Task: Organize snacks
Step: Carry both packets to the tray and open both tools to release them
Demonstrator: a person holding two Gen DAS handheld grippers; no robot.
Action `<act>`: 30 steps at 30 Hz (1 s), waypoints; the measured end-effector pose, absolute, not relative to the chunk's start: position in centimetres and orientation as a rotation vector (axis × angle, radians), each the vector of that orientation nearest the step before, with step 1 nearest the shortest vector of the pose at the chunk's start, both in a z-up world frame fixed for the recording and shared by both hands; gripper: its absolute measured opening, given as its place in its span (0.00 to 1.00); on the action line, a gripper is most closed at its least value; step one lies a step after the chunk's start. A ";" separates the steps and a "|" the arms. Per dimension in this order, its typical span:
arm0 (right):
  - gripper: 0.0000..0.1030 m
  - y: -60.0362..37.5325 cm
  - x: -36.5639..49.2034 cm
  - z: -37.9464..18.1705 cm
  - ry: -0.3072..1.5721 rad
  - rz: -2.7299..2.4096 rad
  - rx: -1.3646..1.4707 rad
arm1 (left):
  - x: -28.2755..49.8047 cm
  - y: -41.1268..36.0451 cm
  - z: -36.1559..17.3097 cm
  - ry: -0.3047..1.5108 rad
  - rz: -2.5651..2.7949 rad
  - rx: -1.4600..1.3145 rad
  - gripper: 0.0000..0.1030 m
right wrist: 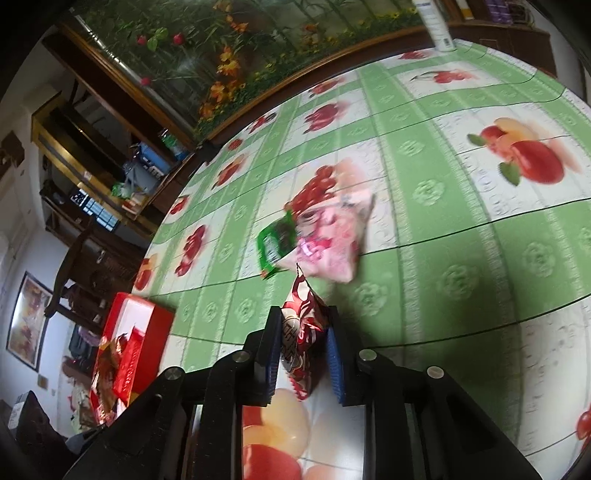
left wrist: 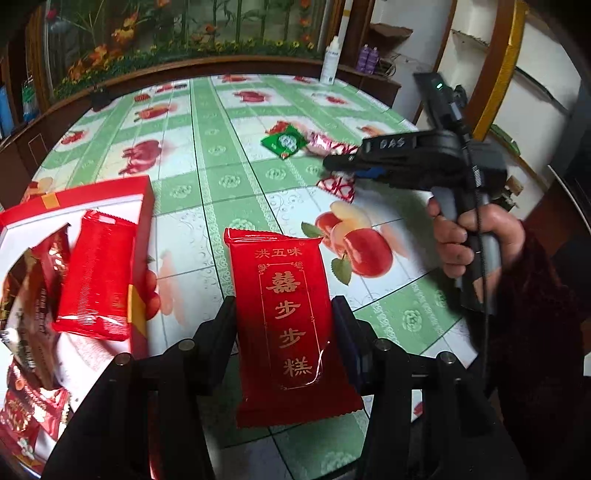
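With its long axis running straight out along the fingers, a red cake packet (left wrist: 288, 325) is clamped in the left gripper (left wrist: 284, 321), the red box (left wrist: 146, 206) just leftward, while a red-and-white snack (right wrist: 301, 332) is pinched by the right gripper (right wrist: 301, 347) above the surface (right wrist: 443, 206).

Home, prob. a living/dining rm. Worktop (left wrist: 236, 155) has a green-and-white vinyl cloth w/ fruit prints. Behind it a long wood-framed panel w/ flowers and greenery (left wrist: 177, 33). Dark wood shelving (right wrist: 92, 173) w/ household clutter, framed picture (right wrist: 29, 321) on white wall, bottles (left wrist: 369, 57) on a side ledge, white squeeze bottle (left wrist: 330, 61) at worktop's far edge
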State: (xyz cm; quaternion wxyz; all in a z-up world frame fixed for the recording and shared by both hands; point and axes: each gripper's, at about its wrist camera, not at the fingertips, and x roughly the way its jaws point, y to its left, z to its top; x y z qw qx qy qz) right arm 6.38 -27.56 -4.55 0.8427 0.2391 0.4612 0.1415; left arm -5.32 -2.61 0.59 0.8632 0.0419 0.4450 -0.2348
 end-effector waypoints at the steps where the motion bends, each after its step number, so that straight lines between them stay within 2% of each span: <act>1: 0.22 -27.4 6.4 -4.5 0.973 0.301 0.500 | -5.4 -2.4 0.8 0.927 -0.492 0.084 0.47; 4: 0.21 -27.1 6.4 -4.5 0.971 0.307 0.505 | -5.5 -1.3 1.3 0.908 -0.485 0.067 0.44; 6: 0.21 -26.7 6.4 -4.5 0.969 0.318 0.505 | -5.5 -0.4 1.8 0.896 -0.472 0.055 0.32; 15: 0.21 -22.9 5.9 -2.4 0.854 0.432 0.520 | -5.6 1.2 1.9 0.890 -0.485 0.058 0.32; 16: 0.21 -22.6 5.9 -2.2 0.847 0.435 0.513 | -5.8 0.8 1.9 0.888 -0.492 0.074 0.34; 18: 0.21 -22.3 5.8 -2.0 0.836 0.427 0.497 | -6.0 -0.3 1.4 0.899 -0.511 0.130 0.45; 19: 0.21 -22.4 5.8 -2.0 0.836 0.421 0.495 | -5.9 -0.8 0.9 0.914 -0.501 0.158 0.56; 20: 0.21 -22.6 5.8 -2.1 0.836 0.410 0.500 | -5.9 -1.1 0.6 0.929 -0.494 0.172 0.61; 25: 0.21 -22.9 5.7 -2.0 0.829 0.395 0.514 | -4.6 -2.4 -1.8 1.040 -0.507 0.210 0.63; 26: 0.21 -22.9 5.7 -1.9 0.829 0.398 0.513 | -4.6 -2.5 -2.0 1.037 -0.507 0.215 0.72; 27: 0.21 -22.9 5.6 -1.9 0.830 0.399 0.514 | -4.7 -2.7 -2.1 1.026 -0.507 0.225 0.76; 30: 0.21 -23.1 5.7 -1.9 0.831 0.394 0.523 | -4.5 -2.6 -2.2 1.021 -0.509 0.223 0.77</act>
